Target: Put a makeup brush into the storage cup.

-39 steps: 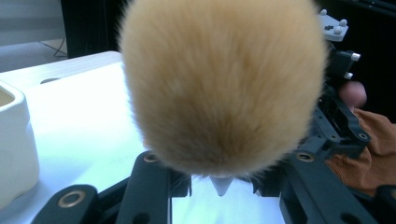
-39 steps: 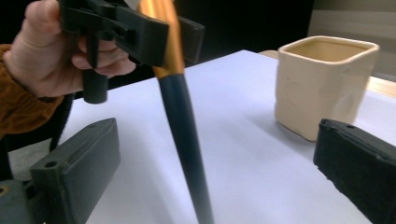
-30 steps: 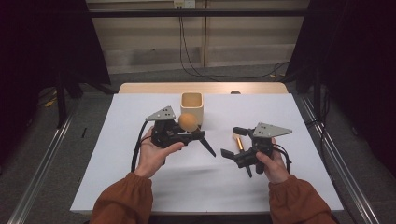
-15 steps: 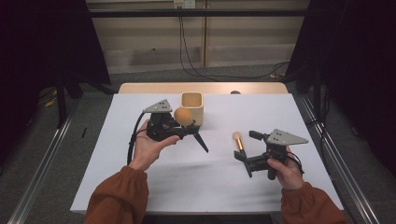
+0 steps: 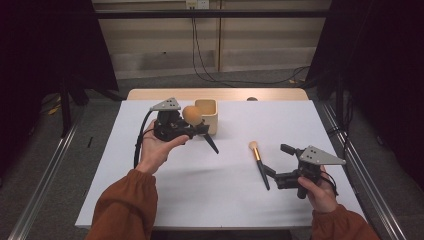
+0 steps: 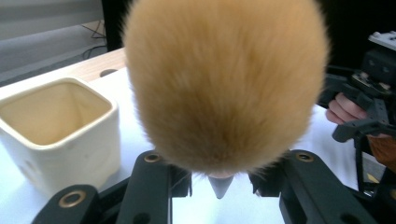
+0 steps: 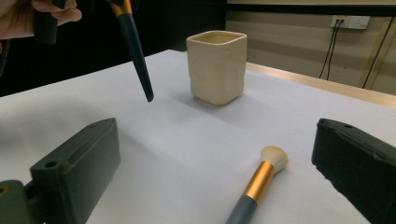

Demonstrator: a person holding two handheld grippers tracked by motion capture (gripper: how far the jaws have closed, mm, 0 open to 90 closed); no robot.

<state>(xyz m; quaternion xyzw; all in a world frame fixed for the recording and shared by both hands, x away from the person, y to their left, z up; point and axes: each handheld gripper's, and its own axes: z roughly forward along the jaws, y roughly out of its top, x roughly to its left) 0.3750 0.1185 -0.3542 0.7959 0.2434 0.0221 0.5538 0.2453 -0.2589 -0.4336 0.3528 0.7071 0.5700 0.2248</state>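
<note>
High view: left gripper (image 5: 192, 129) is lifted off the table with its jaws closed on the big brush (image 5: 191, 115), fluffy head up, dark handle angling down and to the right, tip clear of the sheet. Cup (image 5: 208, 115) sits just behind and beside it, upright, mouth open. Left gripper view confirms the clamp: bristles (image 6: 224, 84) right above the jaws, ferrule pinched between them, cup (image 6: 56, 130) off to one side. Right gripper (image 5: 272, 165) hangs low near the small brush (image 5: 259, 161), which lies flat on the white sheet, head toward the cup. Right gripper view shows those jaws spread wide, nothing in them, small brush (image 7: 259, 184) lying between and ahead of them, untouched. Step in hand, as I read it: drop the big brush into the cup handle first. To do it clean: bring the handle nearer vertical, carry its tip over the cup mouth, lower until it's well inside the walls, then release. Risk: tip catches the rim and tips the cup, so come from above, not sideways. Keep the right gripper parked meanwhile.
</note>
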